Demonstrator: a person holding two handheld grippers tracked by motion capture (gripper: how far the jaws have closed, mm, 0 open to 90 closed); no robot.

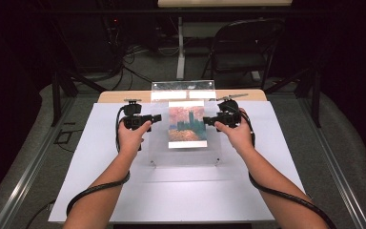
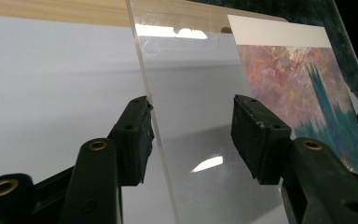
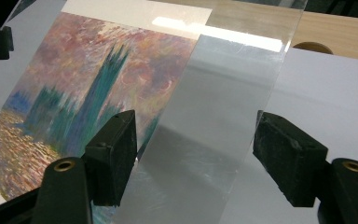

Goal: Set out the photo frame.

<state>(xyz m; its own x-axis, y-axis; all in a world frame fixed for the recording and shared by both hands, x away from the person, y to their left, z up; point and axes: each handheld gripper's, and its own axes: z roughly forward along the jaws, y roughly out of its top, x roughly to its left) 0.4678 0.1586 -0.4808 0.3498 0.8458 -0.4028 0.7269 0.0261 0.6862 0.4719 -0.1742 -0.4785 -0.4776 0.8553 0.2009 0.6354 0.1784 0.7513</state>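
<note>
the clear frame leans back, long axis away from the person; both grippers' jaws straddle its side edges, apart.

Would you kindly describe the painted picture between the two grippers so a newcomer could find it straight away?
On the white sheet covering the table lies a clear acrylic panel, flanked by the left gripper and right gripper. The painted print rests in the panel's middle: dark teal towers under a pink sky over orange water, white strips above and below. It is the lone colourful item there.
</note>
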